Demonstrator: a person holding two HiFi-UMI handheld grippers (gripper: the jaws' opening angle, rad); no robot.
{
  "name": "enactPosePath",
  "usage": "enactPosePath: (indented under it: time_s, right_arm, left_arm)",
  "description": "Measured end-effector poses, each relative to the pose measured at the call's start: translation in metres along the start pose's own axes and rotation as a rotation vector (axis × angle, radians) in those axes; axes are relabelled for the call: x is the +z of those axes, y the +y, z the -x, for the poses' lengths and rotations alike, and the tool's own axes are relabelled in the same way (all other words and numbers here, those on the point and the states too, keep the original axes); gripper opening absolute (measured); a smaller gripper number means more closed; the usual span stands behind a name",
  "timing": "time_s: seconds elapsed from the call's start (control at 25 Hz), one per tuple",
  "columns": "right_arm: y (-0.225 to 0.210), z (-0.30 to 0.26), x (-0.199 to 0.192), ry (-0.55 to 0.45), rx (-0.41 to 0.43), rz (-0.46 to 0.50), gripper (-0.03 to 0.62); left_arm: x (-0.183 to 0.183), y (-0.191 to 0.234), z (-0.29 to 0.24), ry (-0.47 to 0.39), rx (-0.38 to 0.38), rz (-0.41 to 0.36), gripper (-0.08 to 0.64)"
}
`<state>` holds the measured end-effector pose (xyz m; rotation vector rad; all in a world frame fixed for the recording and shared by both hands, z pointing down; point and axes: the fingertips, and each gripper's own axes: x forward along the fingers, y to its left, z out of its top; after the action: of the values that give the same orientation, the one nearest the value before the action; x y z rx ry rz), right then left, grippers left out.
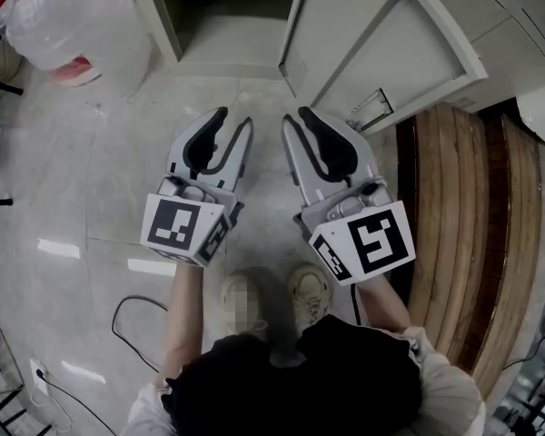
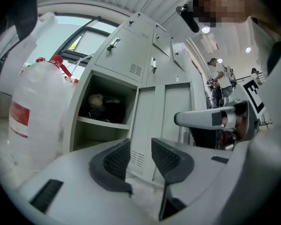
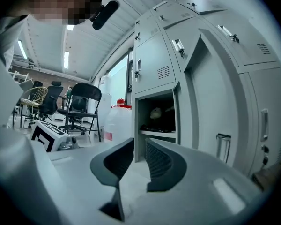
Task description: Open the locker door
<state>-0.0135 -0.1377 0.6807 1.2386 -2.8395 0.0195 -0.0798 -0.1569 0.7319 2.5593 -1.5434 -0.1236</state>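
Observation:
The grey locker door [image 1: 391, 53] stands swung wide open, its metal handle [image 1: 371, 109] on the outer face. Behind it is the open compartment [image 1: 232, 16], which holds a shelf and dark items [image 2: 105, 108]. My left gripper [image 1: 233, 118] hangs over the floor in front of the locker, open, with nothing between its ribbed pads [image 2: 117, 158]. Beside it my right gripper [image 1: 298, 116] has its jaws a little apart, also around nothing. In the right gripper view the right gripper [image 3: 139, 149] points at the compartment [image 3: 159, 116], with the door [image 3: 210, 107] to its right.
A large clear plastic bag [image 1: 73, 25] with a red patch sits left of the locker. A wooden bench [image 1: 463, 225] runs along the right. A black cable [image 1: 132, 321] lies on the pale floor near the person's shoes [image 1: 304, 289]. Black chairs [image 3: 82, 107] stand further off.

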Motion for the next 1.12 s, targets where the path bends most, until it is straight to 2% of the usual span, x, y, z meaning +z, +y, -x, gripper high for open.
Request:
enactPosePath:
  time_s: [0.24, 0.4, 0.52, 0.84, 1.12]
  right_arm:
    - [-0.001, -0.014, -0.011, 0.015, -0.020, 0.010, 0.061]
    - [-0.002, -0.019, -0.015, 0.021, -0.021, 0.012, 0.061]
    - [-0.004, -0.022, -0.016, 0.021, -0.028, 0.016, 0.061]
    - [-0.004, -0.031, -0.015, 0.003, -0.031, 0.038, 0.061]
    - [0.004, -0.041, -0.019, 0.001, -0.026, 0.076, 0.044]
  left_arm:
    - [-0.002, 0.018, 0.005, -0.003, 0.085, -0.006, 0.132]
    - [0.001, 0.029, 0.010, -0.011, 0.142, -0.018, 0.056]
    - [0.000, 0.037, 0.013, -0.015, 0.197, -0.026, 0.033]
    - [0.010, 0.049, 0.018, -0.034, 0.274, -0.022, 0.027]
    - [0.014, 0.052, 0.023, -0.027, 0.326, -0.083, 0.028]
